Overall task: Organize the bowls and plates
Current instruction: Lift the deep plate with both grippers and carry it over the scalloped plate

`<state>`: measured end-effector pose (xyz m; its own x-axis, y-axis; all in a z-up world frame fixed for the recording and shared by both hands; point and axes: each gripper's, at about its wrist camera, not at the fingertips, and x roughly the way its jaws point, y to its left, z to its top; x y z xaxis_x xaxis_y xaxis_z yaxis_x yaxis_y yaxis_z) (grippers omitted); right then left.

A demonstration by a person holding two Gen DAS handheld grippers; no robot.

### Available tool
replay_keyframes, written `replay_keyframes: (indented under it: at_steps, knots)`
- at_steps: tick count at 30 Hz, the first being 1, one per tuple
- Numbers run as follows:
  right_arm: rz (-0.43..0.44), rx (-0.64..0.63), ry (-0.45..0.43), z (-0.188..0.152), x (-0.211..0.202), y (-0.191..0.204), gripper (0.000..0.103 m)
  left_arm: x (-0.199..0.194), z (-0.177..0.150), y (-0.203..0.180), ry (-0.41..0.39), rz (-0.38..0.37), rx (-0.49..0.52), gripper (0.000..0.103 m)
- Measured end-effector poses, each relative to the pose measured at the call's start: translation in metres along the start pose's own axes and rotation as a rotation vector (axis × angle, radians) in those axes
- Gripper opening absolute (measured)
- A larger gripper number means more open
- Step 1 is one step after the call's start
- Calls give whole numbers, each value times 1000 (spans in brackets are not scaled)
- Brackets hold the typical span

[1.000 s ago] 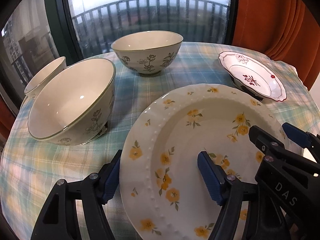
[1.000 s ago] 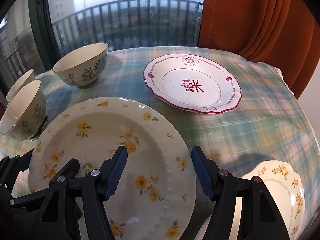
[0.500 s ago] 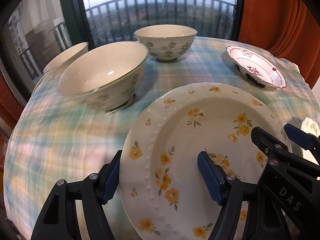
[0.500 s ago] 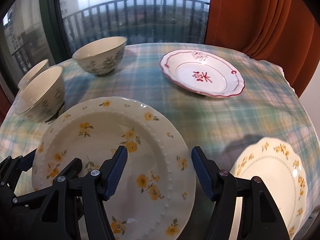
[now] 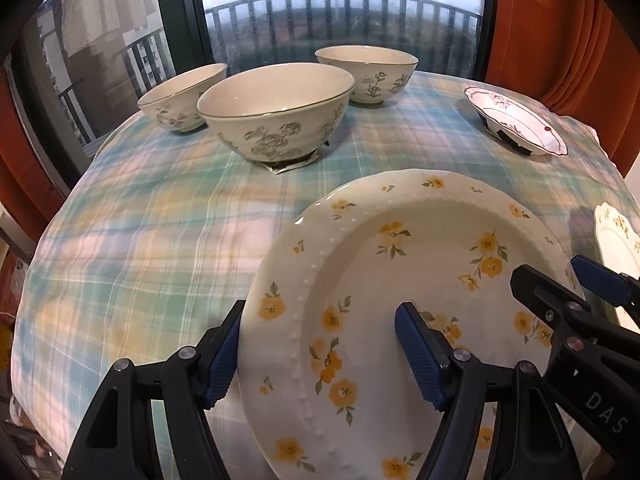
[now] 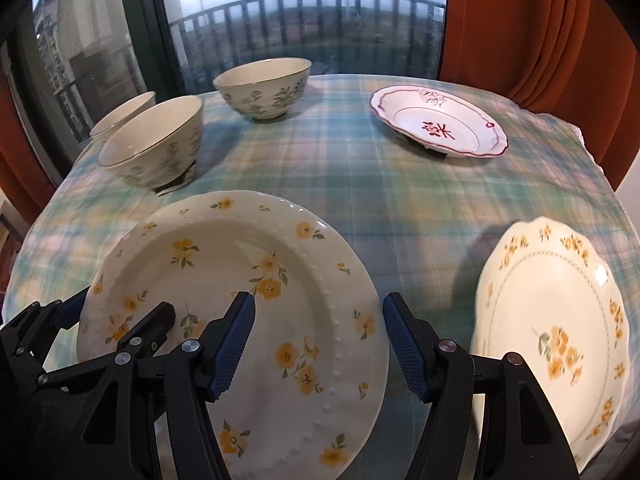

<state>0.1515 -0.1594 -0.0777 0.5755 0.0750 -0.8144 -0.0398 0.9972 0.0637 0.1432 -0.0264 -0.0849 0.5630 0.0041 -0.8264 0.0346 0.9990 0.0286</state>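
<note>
Seen from the left wrist, the left gripper has its fingers spread wide, one blue pad outside the left rim of the yellow-flowered plate and the other above the plate's well, so the rim runs between them; whether either pad touches the china cannot be told. Ahead of the left finger and well beyond it, three floral bowls stand on the plaid tablecloth: the leftmost bowl, the middle bowl nearest the fingers, and the far bowl straight ahead of the gap. Beyond the right finger lies the red-trimmed plate, and at that finger's far right the right gripper reaches in over the opposite rim of the flowered plate.

From the right wrist, the left gripper shows at the left edge, straddling the plate's far rim. The right gripper is likewise spread, its left pad over the yellow-flowered plate and its right pad just outside the rim; contact cannot be judged here either. The plate appears tilted and lifted off the cloth. Ahead of the left finger sit the bowls, ahead of the right finger the red-trimmed plate, and just beside the right finger, to its right, a scalloped yellow-flowered plate lies on the tablecloth
</note>
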Motion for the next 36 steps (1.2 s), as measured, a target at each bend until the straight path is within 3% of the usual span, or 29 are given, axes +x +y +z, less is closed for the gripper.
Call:
replay_keyframes:
  at_steps: [6, 11, 23, 36]
  knots:
    - [42, 2, -9, -5, -4, -5, 65, -1, -2, 4, -8, -21, 5, 74]
    - [38, -19, 8, -7, 4, -6, 55, -2, -4, 3, -18, 2, -4, 74]
    - [-14, -19, 43, -9, 7, -5, 56, -13, -4, -4, -41, 27, -34, 74]
    - [-22, -20, -59, -7, -38, -29, 56, -52, 4, -33, -150, 14, -26, 74]
